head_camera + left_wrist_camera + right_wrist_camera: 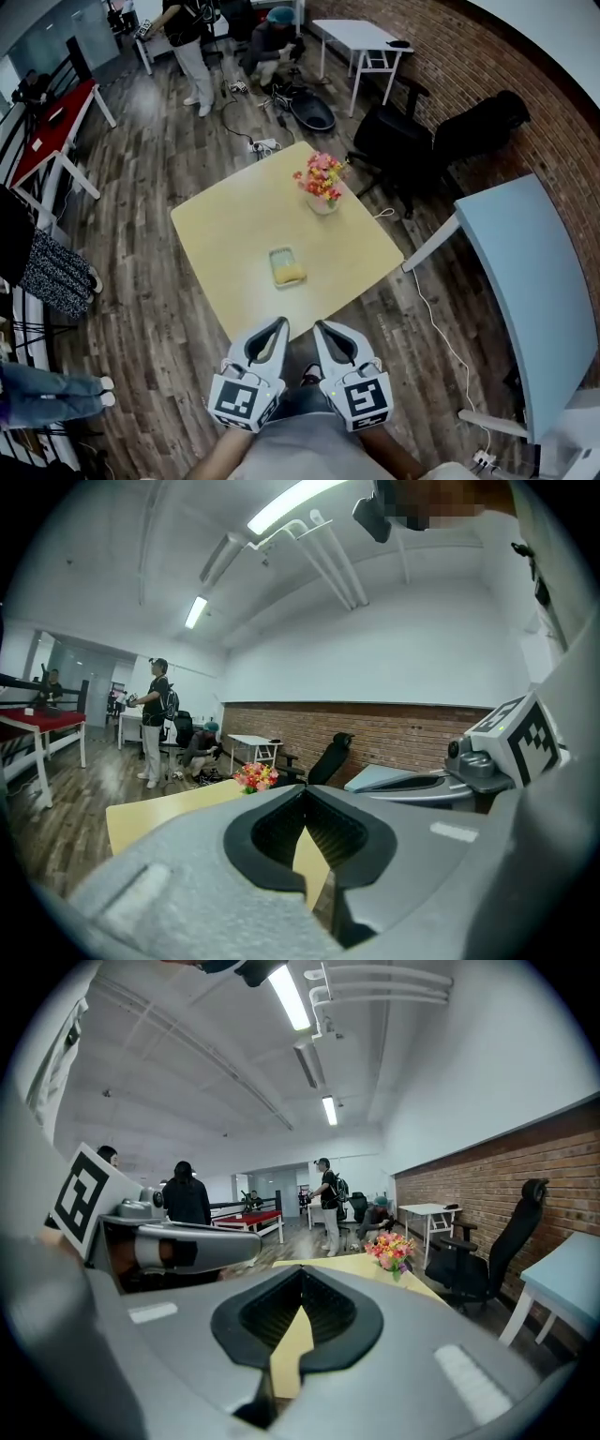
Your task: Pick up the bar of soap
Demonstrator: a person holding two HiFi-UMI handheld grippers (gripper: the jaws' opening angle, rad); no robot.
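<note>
A yellow bar of soap [289,273] lies in a small clear dish [284,254] near the front of the pale yellow table [234,234]. Both grippers hover side by side just short of the table's near edge, pointing toward it. My left gripper [281,322] [305,794] is shut with nothing between its jaws. Beside it, my right gripper [319,326] [302,1273] is shut and empty too. The soap itself is hidden behind the jaws in both gripper views; only the tabletop [159,808] [352,1265] shows there.
A vase of flowers [322,183] [392,1251] stands at the table's far right. Black office chairs [412,141] and a grey-blue table [534,281] are to the right. People [192,47] stand beyond, a red table [47,127] is at the left, and cables [258,141] lie on the floor.
</note>
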